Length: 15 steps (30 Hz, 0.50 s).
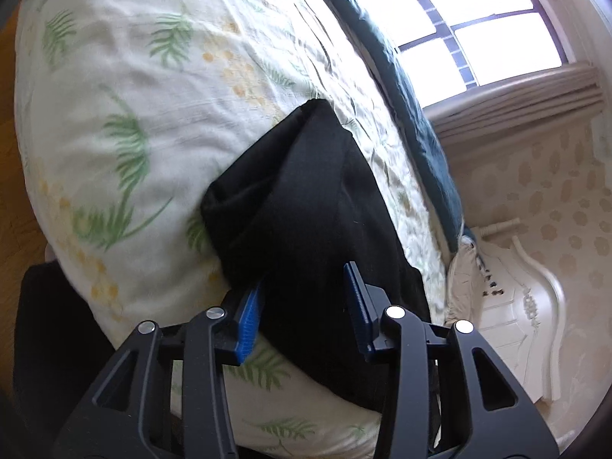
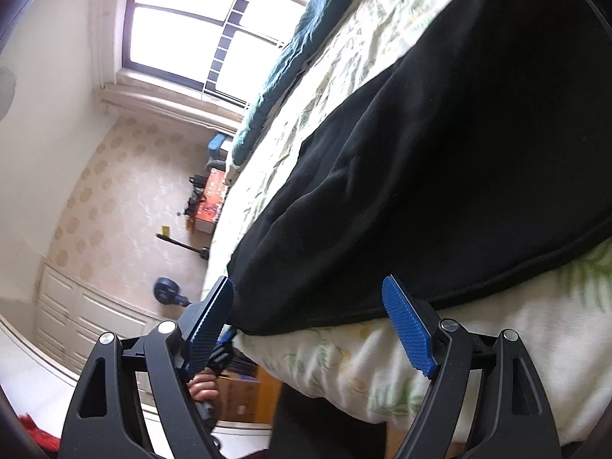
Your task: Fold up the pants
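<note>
Bed (image 1: 160,88) with leaf-print quilt, bearing black pants (image 1: 306,199) and a teal blanket (image 1: 405,107).

The quilt (image 2: 344,355), white with green fronds and yellow dots, covers the bed. In the left wrist view the pants lie on it from centre frame toward the lower right; the blanket runs along the far edge, upper centre to right, below the window. In the right wrist view the pants (image 2: 440,176) fill the right half, the blanket (image 2: 290,61) lies top centre.
</note>
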Available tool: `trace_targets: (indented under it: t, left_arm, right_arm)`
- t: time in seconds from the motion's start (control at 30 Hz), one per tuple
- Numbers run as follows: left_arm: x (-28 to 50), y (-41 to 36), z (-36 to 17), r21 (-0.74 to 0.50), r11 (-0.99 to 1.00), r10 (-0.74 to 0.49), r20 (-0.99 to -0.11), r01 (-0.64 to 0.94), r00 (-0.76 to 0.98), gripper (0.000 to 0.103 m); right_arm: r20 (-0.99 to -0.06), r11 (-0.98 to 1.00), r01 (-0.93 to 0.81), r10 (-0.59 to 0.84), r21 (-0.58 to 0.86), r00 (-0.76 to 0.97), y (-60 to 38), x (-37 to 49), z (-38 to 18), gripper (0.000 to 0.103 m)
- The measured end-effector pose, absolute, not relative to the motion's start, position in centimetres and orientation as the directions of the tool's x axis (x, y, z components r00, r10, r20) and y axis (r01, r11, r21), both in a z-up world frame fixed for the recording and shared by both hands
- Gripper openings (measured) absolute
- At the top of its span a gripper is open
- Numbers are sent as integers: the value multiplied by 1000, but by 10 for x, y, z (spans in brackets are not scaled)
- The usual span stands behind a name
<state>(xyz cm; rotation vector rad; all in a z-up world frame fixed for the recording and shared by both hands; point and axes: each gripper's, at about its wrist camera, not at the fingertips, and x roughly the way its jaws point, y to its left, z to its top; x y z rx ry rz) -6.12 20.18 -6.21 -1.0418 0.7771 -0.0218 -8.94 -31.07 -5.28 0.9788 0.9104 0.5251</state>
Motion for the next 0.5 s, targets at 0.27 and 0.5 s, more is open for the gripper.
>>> trace_targets:
  t: [0.27, 0.5]
  left_arm:
    - [-56, 198, -54, -728, 608, -338, -599, -317, 726, 26]
    - [-48, 201, -59, -728, 593, -349, -618, -345, 705, 11]
  right_arm:
    - [-445, 479, 94, 703, 873, 554, -303, -85, -57, 79]
    - [-444, 492, 68, 708, 868, 550, -281, -73, -58, 48]
